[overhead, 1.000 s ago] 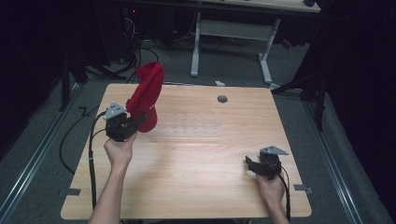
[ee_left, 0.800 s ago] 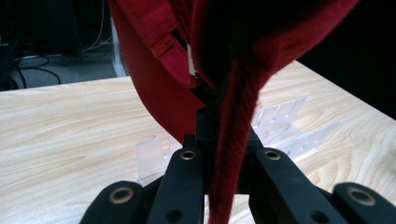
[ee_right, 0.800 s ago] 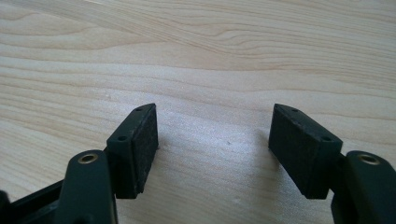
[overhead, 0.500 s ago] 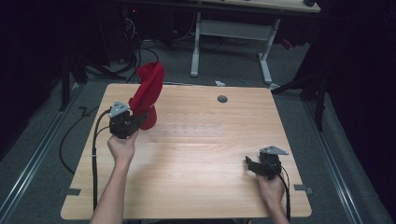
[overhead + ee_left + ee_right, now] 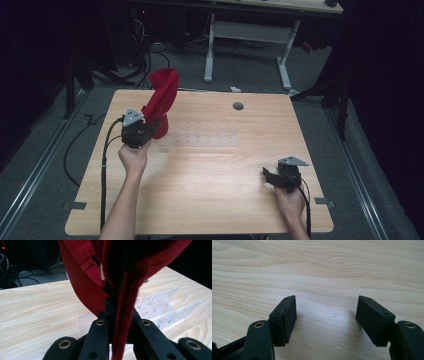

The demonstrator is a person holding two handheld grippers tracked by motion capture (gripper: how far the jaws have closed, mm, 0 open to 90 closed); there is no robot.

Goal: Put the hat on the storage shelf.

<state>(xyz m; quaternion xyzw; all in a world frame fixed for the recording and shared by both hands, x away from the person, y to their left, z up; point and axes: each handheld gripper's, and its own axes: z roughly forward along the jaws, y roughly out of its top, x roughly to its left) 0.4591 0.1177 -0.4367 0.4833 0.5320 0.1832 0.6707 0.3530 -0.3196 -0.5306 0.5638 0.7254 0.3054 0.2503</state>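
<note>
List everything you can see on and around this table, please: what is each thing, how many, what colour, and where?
red cap: one, red, far left of the table, gripped at its edge
clear plastic rack: one, see-through, flat on the table's middle
table: one, light wood, centre
round plug: one, grey, in the table's far side
white desk frame: one, white, behind the table
left gripper: one, black, jaws shut on the red cap
right gripper: one, black, jaws open, near right of the table
</note>
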